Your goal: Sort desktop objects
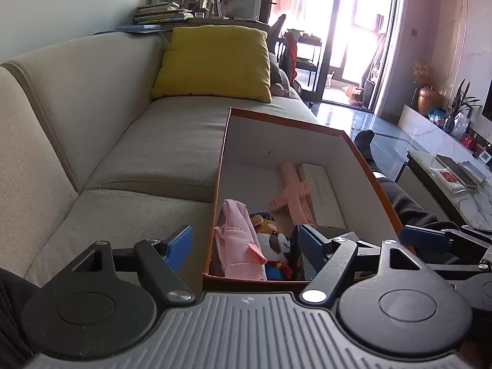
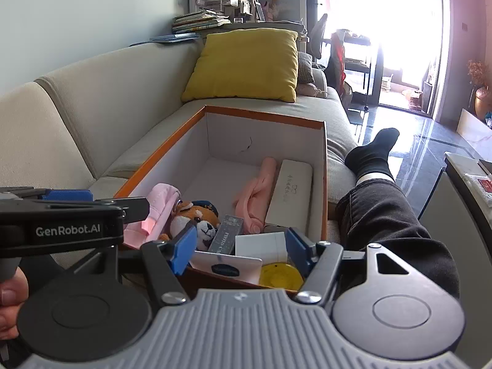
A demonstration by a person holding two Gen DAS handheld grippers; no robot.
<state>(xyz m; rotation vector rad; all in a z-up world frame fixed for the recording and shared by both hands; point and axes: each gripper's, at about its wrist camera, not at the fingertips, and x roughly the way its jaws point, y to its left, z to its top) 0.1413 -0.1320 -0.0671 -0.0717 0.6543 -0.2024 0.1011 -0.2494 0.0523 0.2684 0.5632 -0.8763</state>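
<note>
While I hover both tools over the box [image 2: 323, 184] at centre frame, its sorted load sits inside: pink cloth [image 2: 160, 209] lower left, plush [image 2: 196, 221], then case [image 2: 289, 196] rightward. Left gripper [image 1: 243, 246] and right gripper [image 2: 240, 246] gape wide, holding nothing.

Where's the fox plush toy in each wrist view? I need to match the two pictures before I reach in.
Left wrist: the fox plush toy lies low and centre, at the near end of the orange box, beside the pink cloth.
Right wrist: the plush lies left of centre, just beyond the right gripper.
Shared landmark: the yellow cushion on the sofa behind the box, also in the right view.
</note>
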